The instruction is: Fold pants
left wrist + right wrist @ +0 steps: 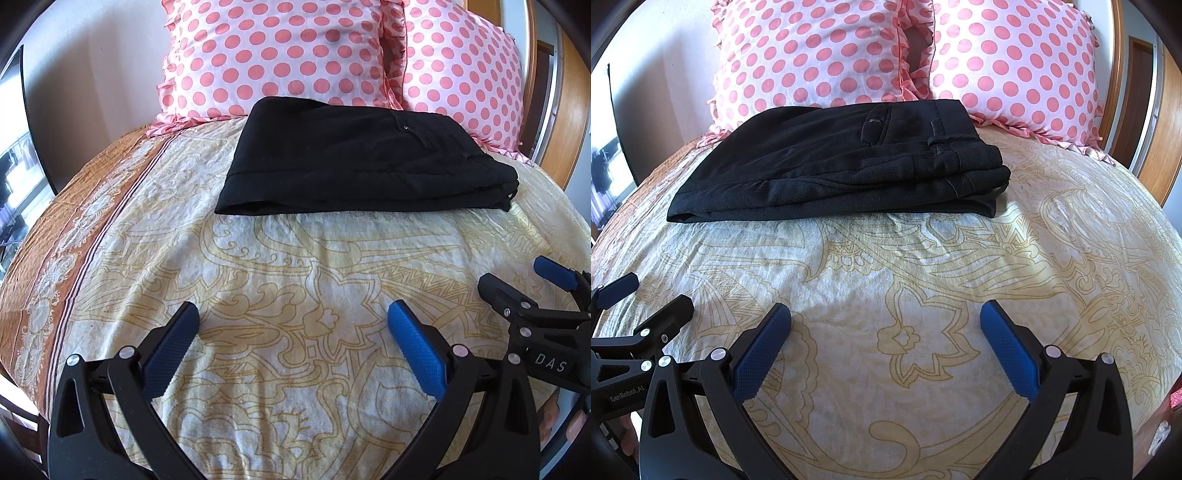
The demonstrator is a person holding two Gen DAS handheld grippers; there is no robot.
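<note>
Black pants (354,162) (849,166) lie folded in a flat stack on the bed, just in front of the pillows, waistband and belt loops toward the right. My left gripper (293,314) hovers open over bare bedspread, well short of the pants, nothing between its blue pads (417,347). My right gripper (886,314) is likewise open and empty, the same distance back. Each gripper shows in the other's view: the right gripper (517,284) at the right edge, the left gripper (653,295) at the left edge.
The bed has a cream bedspread with yellow paisley lines (295,266) (923,266) and an orange border at the left (55,229). Two pink polka-dot pillows (273,55) (1015,62) stand at the head. A wooden headboard and door frame (1167,140) lie to the right.
</note>
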